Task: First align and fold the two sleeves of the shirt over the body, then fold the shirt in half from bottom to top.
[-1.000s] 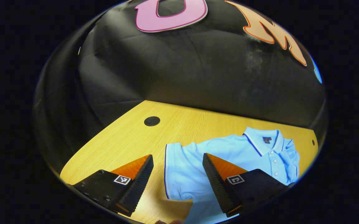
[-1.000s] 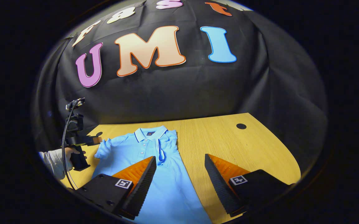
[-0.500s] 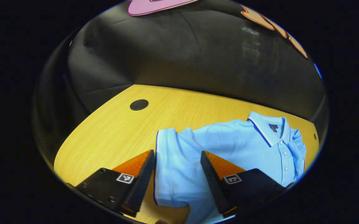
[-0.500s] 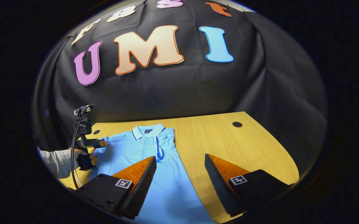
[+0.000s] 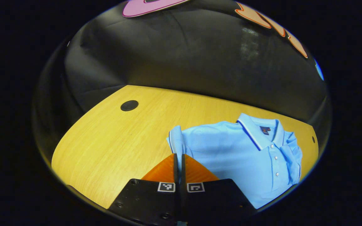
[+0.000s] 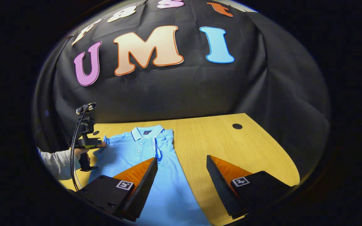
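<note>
A light blue polo shirt (image 5: 231, 153) lies face up on the wooden table (image 5: 111, 141), collar (image 5: 256, 133) toward the back wall. My left gripper (image 5: 178, 156) is shut on the shirt's left sleeve (image 5: 175, 141), which stands bunched and raised off the table. In the right gripper view the shirt (image 6: 130, 153) shows its other sleeve (image 6: 163, 142) lying folded over the body. The left gripper (image 6: 101, 144) pinches the sleeve at the shirt's far side, held by a hand (image 6: 81, 152). My right gripper (image 6: 181, 166) hangs open above the shirt's near right edge, holding nothing.
A round black grommet (image 5: 129, 105) sits in the table at the back left, and another grommet (image 6: 237, 126) at the back right. Black cloth walls the booth behind the table. Bare wood (image 6: 231, 144) stretches to the right of the shirt.
My left gripper went from open around the flat sleeve to shut on it, and the sleeve has bunched and lifted. The right gripper has barely moved.
</note>
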`<state>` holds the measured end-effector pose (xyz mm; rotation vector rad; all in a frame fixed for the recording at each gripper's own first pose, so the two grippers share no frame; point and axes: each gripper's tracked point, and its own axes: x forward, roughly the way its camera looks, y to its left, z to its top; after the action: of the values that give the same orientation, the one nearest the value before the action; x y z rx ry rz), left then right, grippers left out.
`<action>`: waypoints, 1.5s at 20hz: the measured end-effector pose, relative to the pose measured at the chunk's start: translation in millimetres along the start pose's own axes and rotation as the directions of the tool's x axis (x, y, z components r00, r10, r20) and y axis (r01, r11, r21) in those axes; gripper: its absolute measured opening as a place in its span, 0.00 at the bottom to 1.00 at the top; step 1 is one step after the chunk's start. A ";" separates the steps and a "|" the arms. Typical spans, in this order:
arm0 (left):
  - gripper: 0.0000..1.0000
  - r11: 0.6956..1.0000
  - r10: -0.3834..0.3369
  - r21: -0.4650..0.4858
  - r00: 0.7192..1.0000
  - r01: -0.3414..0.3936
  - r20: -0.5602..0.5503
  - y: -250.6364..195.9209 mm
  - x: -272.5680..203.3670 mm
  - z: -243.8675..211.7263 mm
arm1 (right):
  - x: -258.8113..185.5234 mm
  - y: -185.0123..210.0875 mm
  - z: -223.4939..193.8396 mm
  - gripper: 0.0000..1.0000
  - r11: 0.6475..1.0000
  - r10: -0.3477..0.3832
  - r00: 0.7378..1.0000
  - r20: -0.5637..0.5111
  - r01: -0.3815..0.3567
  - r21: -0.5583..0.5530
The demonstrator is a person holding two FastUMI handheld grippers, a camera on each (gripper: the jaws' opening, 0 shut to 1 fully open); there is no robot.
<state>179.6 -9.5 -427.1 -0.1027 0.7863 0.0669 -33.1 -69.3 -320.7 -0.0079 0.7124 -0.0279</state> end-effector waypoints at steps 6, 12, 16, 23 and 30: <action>0.00 0.997 -0.066 0.035 0.997 0.065 0.034 -49.0 -15.5 15.7 | -5.7 -26.4 6.9 0.94 1.000 -0.016 1.000 0.022 0.016 -0.002; 0.00 0.990 -0.121 0.074 0.992 0.119 0.024 -107.4 -21.8 9.2 | -5.4 -47.6 1.1 0.98 1.000 -0.017 1.000 0.009 0.017 0.023; 0.00 0.979 -0.156 0.136 0.987 0.152 0.021 -144.3 -24.4 2.6 | -5.5 -57.9 1.0 0.98 1.000 -0.016 1.000 0.008 0.016 0.020; 0.05 0.973 -0.205 0.111 0.979 0.205 -0.010 -172.7 -28.6 -21.2 | 3.3 -63.1 -1.4 0.98 0.999 0.025 1.000 0.002 -0.025 0.026; 0.96 0.978 -0.189 0.117 0.972 0.174 0.136 -144.6 -103.8 4.7 | 2.2 -48.4 8.8 0.94 0.989 0.145 0.989 0.042 -0.146 0.028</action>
<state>124.0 -154.7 -340.4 -0.0698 0.6297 -0.1394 -26.7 -117.7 -314.7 0.0725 0.6711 0.1006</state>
